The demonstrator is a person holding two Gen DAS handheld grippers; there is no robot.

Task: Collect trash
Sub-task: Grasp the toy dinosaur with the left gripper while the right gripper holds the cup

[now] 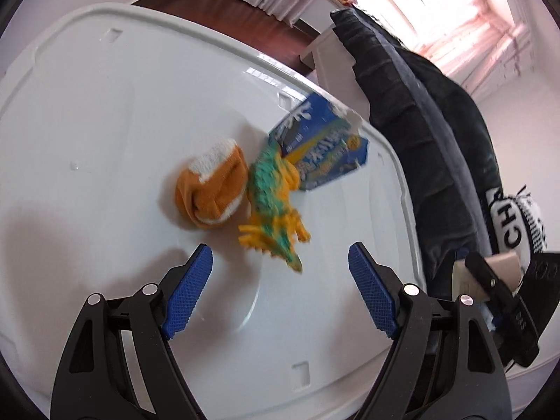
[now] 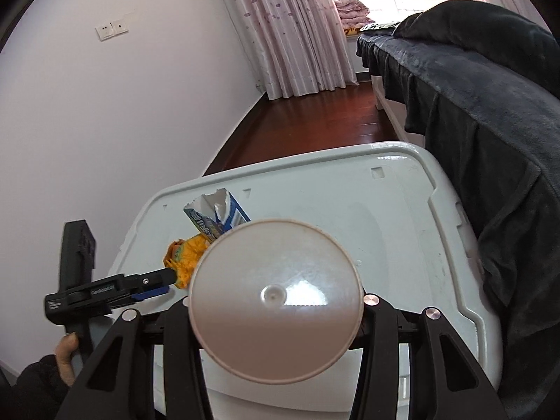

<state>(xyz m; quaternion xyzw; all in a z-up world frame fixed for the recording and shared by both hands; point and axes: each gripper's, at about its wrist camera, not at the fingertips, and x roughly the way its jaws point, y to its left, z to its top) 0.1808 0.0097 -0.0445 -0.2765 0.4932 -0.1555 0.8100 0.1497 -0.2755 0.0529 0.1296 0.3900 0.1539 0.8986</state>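
On the white plastic lid (image 1: pixel 105 112) lie a torn blue carton (image 1: pixel 325 147), a green and yellow toy dinosaur (image 1: pixel 273 199) and a balled orange and white sock (image 1: pixel 213 189). My left gripper (image 1: pixel 280 248) hangs open just in front of the dinosaur's tail, with nothing between its blue pads (image 1: pixel 190 290). It also shows from the side in the right wrist view, the left gripper (image 2: pixel 164 280) next to the dinosaur (image 2: pixel 185 262). My right gripper (image 1: pixel 490 273) is shut on a beige plastic cup (image 2: pixel 274 301), whose round bottom fills that view and hides the fingertips. The carton (image 2: pixel 217 217) stands behind it.
A bed under a dark blanket (image 2: pixel 490 105) runs along the lid's right side. Dark wooden floor (image 2: pixel 315 122), a pink curtain (image 2: pixel 290 28) and a white wall (image 2: pixel 122 105) lie beyond. A hand (image 2: pixel 66 357) holds the left gripper's handle.
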